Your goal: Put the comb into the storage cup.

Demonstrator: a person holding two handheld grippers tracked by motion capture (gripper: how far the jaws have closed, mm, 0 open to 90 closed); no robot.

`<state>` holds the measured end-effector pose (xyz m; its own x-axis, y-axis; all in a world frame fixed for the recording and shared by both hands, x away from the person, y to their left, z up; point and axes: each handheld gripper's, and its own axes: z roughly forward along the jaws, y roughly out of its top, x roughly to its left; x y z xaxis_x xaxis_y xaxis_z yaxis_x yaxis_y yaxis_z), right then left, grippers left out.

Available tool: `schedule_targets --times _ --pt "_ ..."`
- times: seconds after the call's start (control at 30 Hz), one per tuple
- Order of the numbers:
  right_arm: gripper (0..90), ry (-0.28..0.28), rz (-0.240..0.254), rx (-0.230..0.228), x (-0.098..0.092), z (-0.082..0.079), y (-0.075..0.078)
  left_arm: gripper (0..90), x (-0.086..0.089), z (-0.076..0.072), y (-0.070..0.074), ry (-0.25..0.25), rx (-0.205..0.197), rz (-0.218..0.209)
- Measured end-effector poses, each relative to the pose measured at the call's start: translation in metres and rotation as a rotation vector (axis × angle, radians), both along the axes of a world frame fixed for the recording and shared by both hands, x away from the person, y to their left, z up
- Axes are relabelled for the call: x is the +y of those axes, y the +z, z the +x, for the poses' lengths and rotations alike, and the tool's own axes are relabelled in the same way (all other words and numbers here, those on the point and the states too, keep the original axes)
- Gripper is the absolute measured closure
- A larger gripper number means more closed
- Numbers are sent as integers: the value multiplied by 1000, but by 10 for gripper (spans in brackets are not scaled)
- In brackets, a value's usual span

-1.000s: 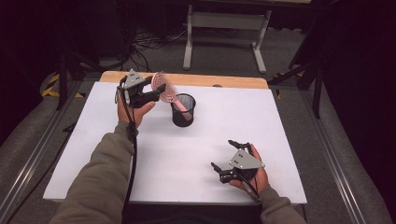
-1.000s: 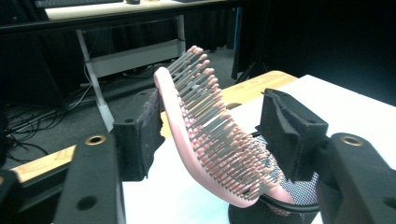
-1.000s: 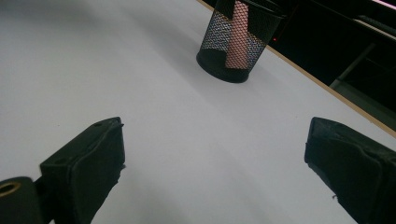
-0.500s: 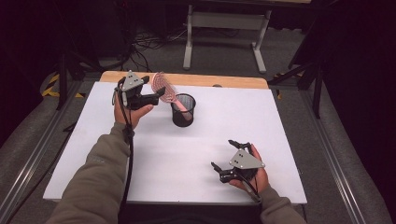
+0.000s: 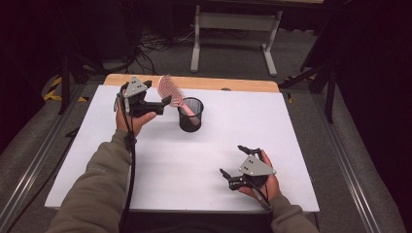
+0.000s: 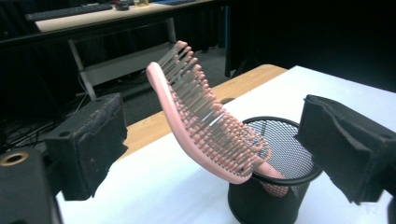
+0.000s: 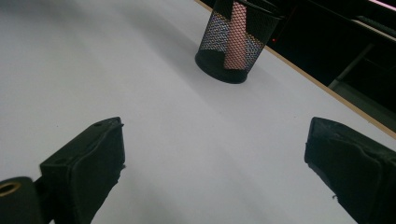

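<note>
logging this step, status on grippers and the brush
Left gripper fingers just opened, off the pink brush. Brush stands handle-down in mesh cup. Right gripper open, idle. Nothing in the way.

Each hand carries a black tool: left tool, right tool. Each tool has two blocky black jaws with rough foam-like pads, a grey three-cornered top plate and a trailing black cable. Both sleeves are olive-grey.

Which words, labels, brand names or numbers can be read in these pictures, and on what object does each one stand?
None: no readable text on the brush, the mesh cup, the white table, the left gripper or the right gripper.
</note>
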<state>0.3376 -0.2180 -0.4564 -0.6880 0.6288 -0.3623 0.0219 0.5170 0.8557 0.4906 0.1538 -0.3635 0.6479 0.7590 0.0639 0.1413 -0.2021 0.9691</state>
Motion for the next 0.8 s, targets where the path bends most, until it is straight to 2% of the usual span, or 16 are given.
schedule_targets --times 0.6,0.8 --pt "56 1 8 -7 -1 0 1 47 -5 -18 3 -77 -50 77" --pt "56 1 8 -7 -1 0 1 51 -6 -26 3 -96 -70 87"
